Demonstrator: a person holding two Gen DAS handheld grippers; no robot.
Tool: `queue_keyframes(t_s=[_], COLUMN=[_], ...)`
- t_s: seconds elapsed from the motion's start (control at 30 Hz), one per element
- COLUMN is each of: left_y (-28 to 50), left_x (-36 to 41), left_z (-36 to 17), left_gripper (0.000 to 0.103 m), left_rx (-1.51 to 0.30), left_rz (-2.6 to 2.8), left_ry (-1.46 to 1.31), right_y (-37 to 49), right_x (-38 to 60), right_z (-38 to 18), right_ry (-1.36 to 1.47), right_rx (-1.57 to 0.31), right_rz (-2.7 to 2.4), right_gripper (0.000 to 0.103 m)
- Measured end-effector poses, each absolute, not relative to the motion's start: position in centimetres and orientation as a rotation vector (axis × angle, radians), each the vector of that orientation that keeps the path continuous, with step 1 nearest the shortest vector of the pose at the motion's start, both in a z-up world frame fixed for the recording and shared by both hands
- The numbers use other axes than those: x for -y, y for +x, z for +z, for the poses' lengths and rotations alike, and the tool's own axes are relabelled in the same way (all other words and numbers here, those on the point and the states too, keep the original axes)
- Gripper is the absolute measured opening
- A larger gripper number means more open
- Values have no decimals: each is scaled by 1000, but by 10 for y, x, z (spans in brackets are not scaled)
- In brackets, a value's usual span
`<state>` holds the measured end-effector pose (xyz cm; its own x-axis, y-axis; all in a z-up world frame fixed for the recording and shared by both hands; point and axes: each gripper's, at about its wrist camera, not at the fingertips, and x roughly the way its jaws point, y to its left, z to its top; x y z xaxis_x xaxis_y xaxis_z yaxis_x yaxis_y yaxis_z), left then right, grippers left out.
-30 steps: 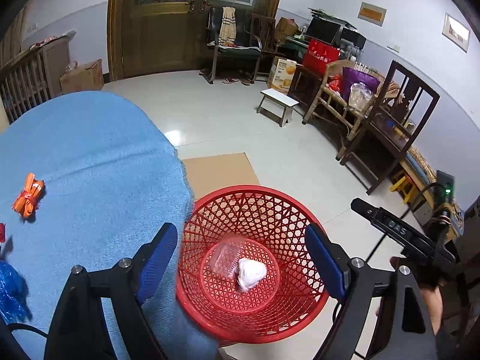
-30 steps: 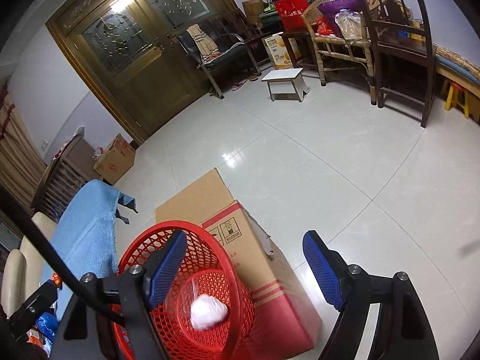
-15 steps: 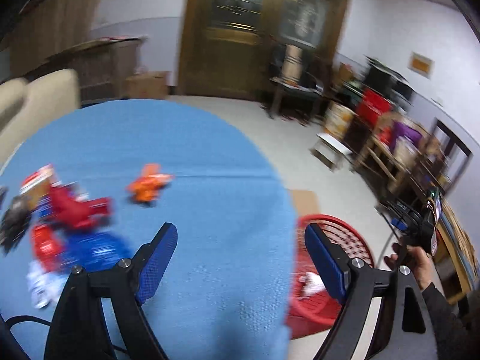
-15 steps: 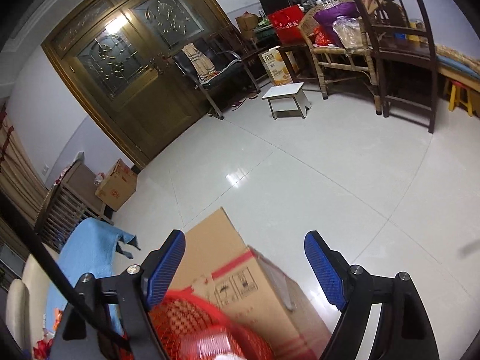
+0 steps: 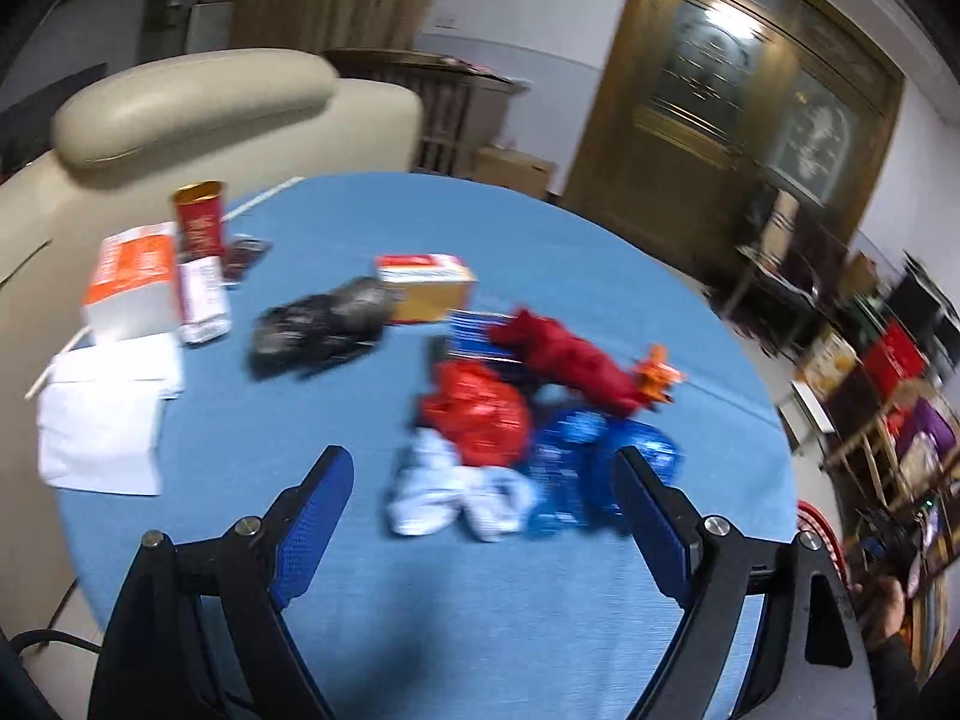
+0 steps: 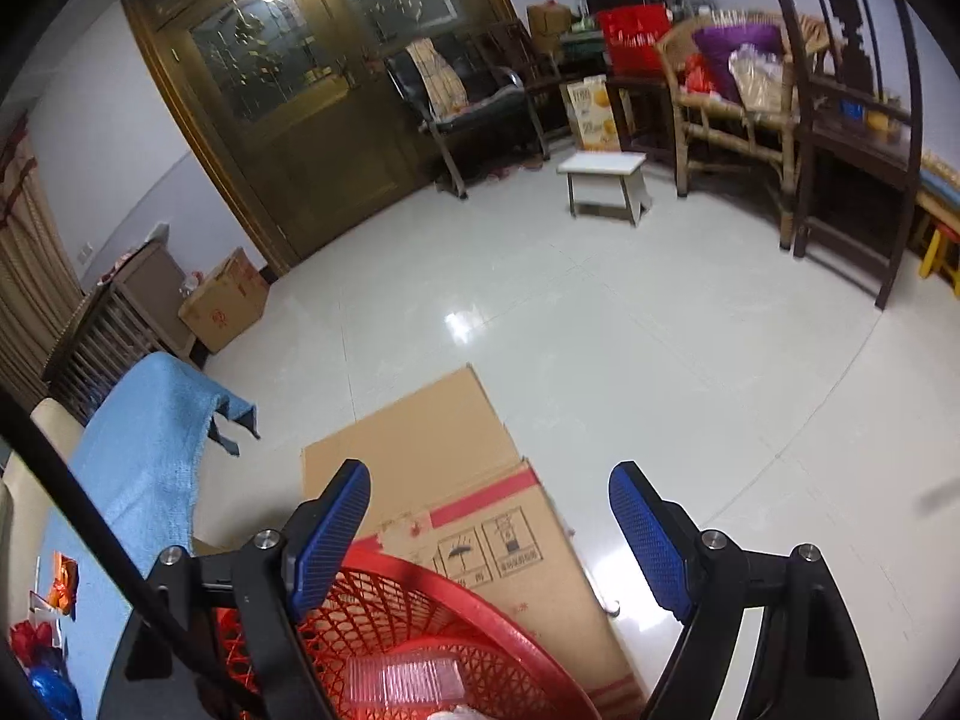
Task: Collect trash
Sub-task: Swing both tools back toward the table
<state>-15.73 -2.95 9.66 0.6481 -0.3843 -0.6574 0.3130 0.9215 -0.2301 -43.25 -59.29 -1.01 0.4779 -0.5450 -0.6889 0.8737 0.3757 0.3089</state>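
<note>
Both claws gape empty: left gripper (image 5: pixel 483 501) poised over table (image 5: pixel 540 228) wrappers (image 5: pixel 474 414); right gripper (image 6: pixel 489 531) beside red basket (image 6: pixel 420 612).

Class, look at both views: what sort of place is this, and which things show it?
Most likely a home living room: a cream sofa beside a table under a blue cloth, wooden double doors, and chairs along the wall.

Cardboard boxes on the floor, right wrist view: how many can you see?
2. One large cardboard box lies right behind the red basket; a smaller cardboard box stands by the wall left of the wooden door. Others may be hidden.
</note>
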Motion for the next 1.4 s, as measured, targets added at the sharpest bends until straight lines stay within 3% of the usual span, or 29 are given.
queue_keyframes(t_s=[0.23,0.47,1.0,1.2,1.4], left_y=[-154,-145,-149,-152,-156], left_x=[-13,-29,-43,-47,-41], left_z=[100,92,83,80,73], left_gripper=[88,88,88,88,88], left_rx=[-746,-769,-763,-746,-763], left_rz=[-301,-246,-280,-280,-329], left_ry=[-107,-119,-156,-176,-191], right_y=[-437,-427,-456,-465,-382], right_x=[633,670,617,595,506], right_z=[2,-33,-46,30,110], right_ry=[757,895,890,718,464], right_rx=[-483,-536,-579,-435,-461], right_rz=[-1023,-1021,-1038,-1117,-759], right_gripper=[85,85,85,85,86])
